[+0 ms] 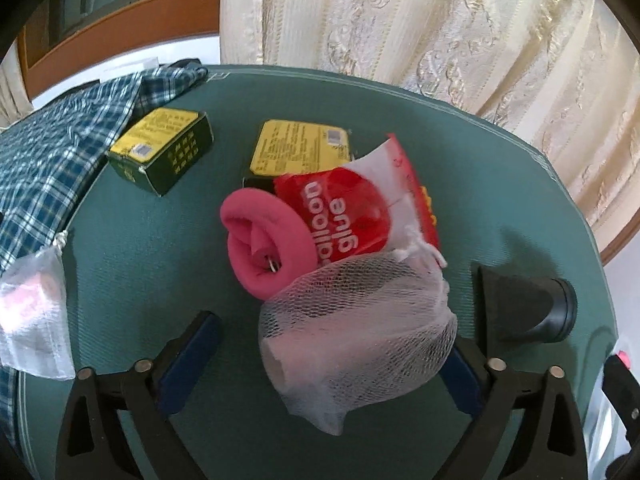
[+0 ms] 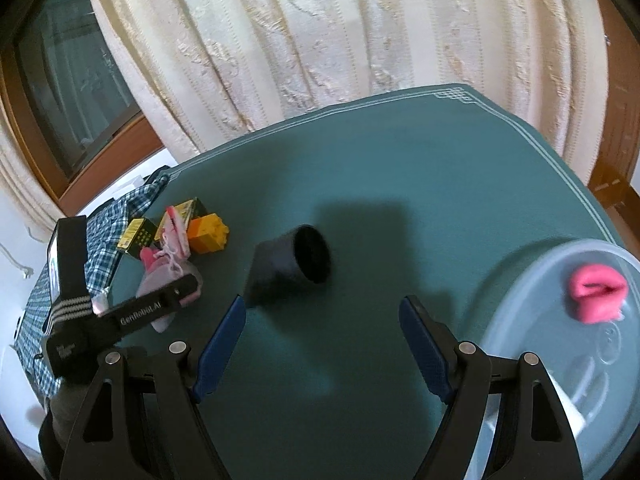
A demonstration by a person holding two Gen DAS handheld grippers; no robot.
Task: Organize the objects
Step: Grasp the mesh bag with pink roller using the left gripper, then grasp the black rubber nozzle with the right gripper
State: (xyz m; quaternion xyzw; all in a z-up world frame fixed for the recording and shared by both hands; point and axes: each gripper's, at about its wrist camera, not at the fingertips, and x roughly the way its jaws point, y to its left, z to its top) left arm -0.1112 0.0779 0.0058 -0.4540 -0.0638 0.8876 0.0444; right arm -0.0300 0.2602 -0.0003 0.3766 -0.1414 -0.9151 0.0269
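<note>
In the left wrist view my left gripper (image 1: 328, 344) is open, its fingers either side of a white mesh bag (image 1: 356, 340) that lies on the green tablecloth (image 1: 160, 260). Behind the bag lie a rolled pink cloth (image 1: 264, 248), a red balloon glue packet (image 1: 352, 208) and two yellow-green boxes (image 1: 160, 148). A black funnel-shaped nozzle (image 1: 524, 308) lies at the right. In the right wrist view my right gripper (image 2: 322, 332) is open and empty, above the cloth just in front of the nozzle (image 2: 292, 264). A clear plastic tub (image 2: 560, 340) at the right holds another pink roll (image 2: 596, 292).
A blue checked cloth (image 1: 52, 152) hangs over the table's left side, with a clear plastic packet (image 1: 32, 316) on it. An orange toy brick (image 2: 208, 232) sits by the boxes. Cream curtains (image 2: 320, 40) and a wooden window frame (image 2: 36, 132) stand behind the table.
</note>
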